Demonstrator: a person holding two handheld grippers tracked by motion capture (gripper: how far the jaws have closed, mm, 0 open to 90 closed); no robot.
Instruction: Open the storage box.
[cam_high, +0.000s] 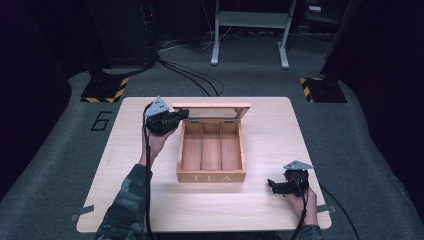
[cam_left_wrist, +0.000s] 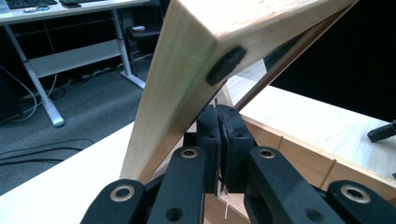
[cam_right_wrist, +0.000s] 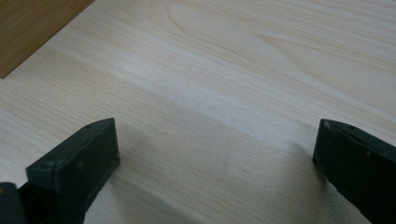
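Your left tongs (cam_high: 183, 114), left of centre in the high view, are pressed together at the raised lid (cam_high: 211, 106) corner of the tea box (cam_high: 211, 176), which sits mid-table (cam_high: 125, 165). Judged step: moving the lid; next needs a steady arc about the hinge. Your right tongs (cam_high: 271, 185), lower right, rest spread on bare wood, clear room around.
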